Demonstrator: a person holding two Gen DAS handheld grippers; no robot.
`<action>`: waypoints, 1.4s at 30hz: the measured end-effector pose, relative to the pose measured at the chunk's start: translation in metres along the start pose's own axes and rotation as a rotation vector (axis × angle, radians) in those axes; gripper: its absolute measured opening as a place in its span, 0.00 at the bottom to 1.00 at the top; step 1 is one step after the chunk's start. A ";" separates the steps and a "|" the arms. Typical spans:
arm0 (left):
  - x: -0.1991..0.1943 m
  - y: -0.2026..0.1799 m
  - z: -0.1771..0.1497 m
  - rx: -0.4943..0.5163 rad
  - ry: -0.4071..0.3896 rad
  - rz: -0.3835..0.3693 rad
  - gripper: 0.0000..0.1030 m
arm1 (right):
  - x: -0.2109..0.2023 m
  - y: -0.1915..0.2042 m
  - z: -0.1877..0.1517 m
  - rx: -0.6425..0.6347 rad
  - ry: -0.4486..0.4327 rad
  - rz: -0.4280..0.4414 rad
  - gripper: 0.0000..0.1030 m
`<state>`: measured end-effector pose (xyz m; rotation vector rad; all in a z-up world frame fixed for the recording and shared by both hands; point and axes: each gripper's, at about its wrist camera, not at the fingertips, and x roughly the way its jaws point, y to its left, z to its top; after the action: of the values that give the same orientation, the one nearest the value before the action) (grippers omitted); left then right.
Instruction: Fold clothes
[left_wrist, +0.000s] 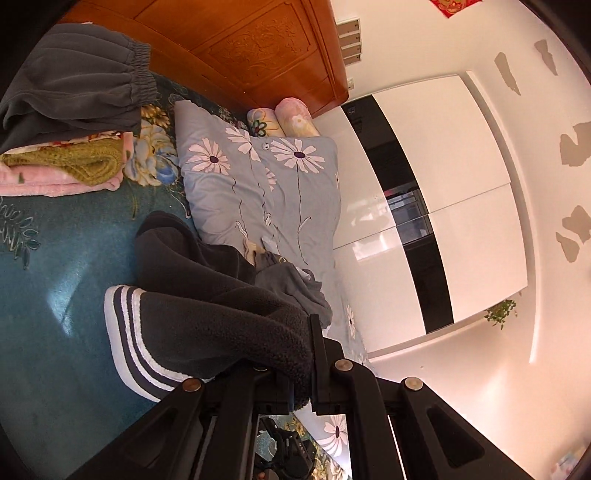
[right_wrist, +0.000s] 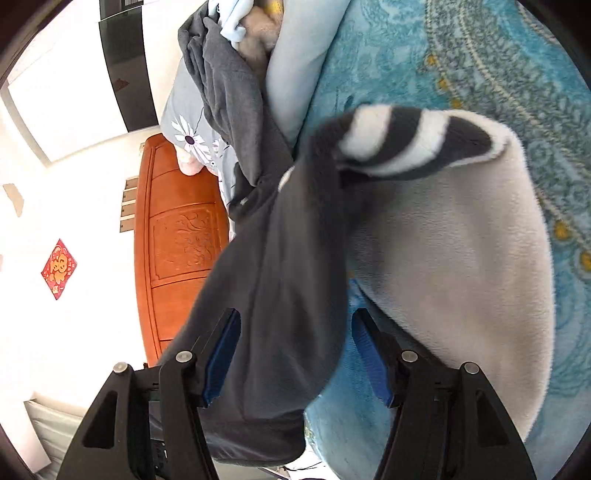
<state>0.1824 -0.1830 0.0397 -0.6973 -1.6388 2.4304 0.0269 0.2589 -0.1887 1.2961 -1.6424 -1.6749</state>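
The left hand-held gripper (left_wrist: 303, 373) was fully closed, its jaws clamped on a fold of the dark grey fleece garment with white striped cuffs (left_wrist: 207, 317). In the left wrist view, the garment hung from the jaws and draped down onto the teal floral bedspread (left_wrist: 66, 280), with one striped cuff at its near left edge.

The right hand-held gripper (right_wrist: 295, 354) stood partly open. A dark grey section of the same garment (right_wrist: 280, 295) passed between its blue-padded fingers (right_wrist: 223, 354); the pads did not press on it. In the right wrist view, a striped cuff lay folded across the garment's pale grey plush lining, which rested on the bedspread (right_wrist: 480, 55).

Surrounding items:
- A grey-blue quilt printed with white daisies (left_wrist: 258, 177) lay at the far side of the bed, just beside the garment.
- A stack of folded clothes (left_wrist: 66, 162), topped by a grey elastic-waist item, sat at the far left.
- A carved orange wooden headboard (left_wrist: 251, 48) stood behind the bed.
- A loose grey cloth (left_wrist: 295, 288) lay against the quilt, touching the garment.
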 end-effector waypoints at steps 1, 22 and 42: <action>-0.004 0.002 0.001 -0.002 -0.008 0.000 0.05 | 0.005 0.002 0.002 0.003 -0.001 0.009 0.62; -0.125 -0.107 0.014 0.319 -0.173 -0.150 0.05 | -0.148 0.295 -0.037 -0.682 -0.043 0.436 0.07; -0.003 -0.073 -0.018 0.262 0.179 0.121 0.06 | -0.234 0.228 -0.039 -0.577 -0.170 0.092 0.07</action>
<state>0.1821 -0.1391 0.1006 -0.9597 -1.2174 2.5151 0.1010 0.3935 0.1018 0.8014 -1.1428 -2.0374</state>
